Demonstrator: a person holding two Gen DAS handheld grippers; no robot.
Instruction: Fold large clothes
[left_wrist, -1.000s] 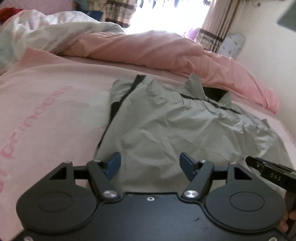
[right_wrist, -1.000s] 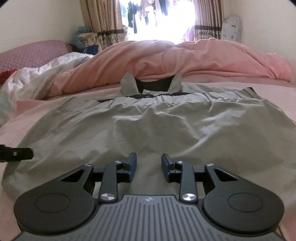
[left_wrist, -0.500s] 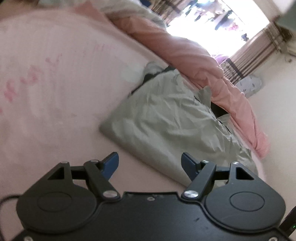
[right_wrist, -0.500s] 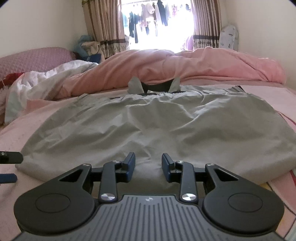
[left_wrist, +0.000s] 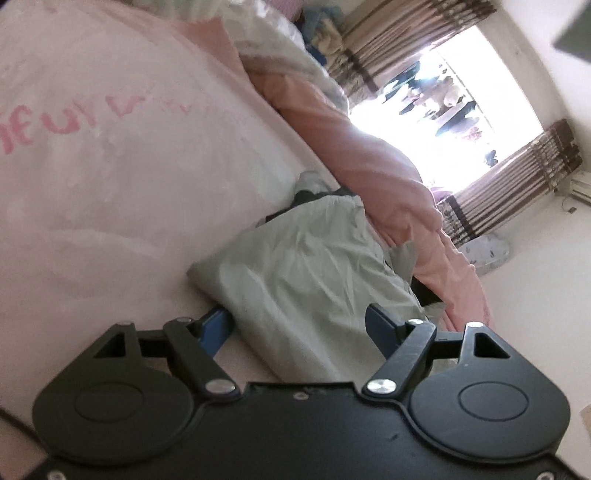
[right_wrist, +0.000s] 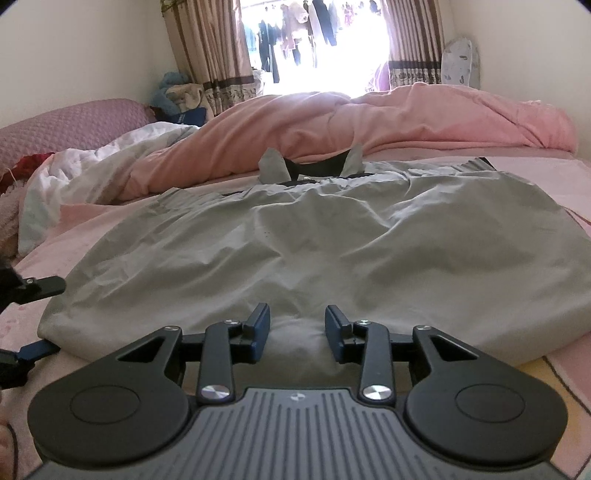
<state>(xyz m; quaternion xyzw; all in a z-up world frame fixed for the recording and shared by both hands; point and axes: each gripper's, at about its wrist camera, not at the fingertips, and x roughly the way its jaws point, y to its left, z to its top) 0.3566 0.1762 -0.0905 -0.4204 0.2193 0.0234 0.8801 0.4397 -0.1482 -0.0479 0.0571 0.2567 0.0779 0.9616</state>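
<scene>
- The left claw (left_wrist: 301, 319) is standing wide, tilted over since a second ago, when it was hovering level above the middle of the cloth; it is now straddling the near left hem of the grey garment (left_wrist: 306, 273), one blue finger (left_wrist: 216, 325) sliding beneath the edge. To my judgement, it is setting up a grip for the first fold.
- The grey garment (right_wrist: 314, 251) is lying spread on the pink bed (right_wrist: 535, 170), hem at 6 o'clock, collar at 12 o'clock against the pink duvet (right_wrist: 369, 125). It is looking thin, crumpled and slack.
- The right claw (right_wrist: 297, 330) is standing partly apart, holding nothing, poised over the middle of the hem, much as it was a second ago.
</scene>
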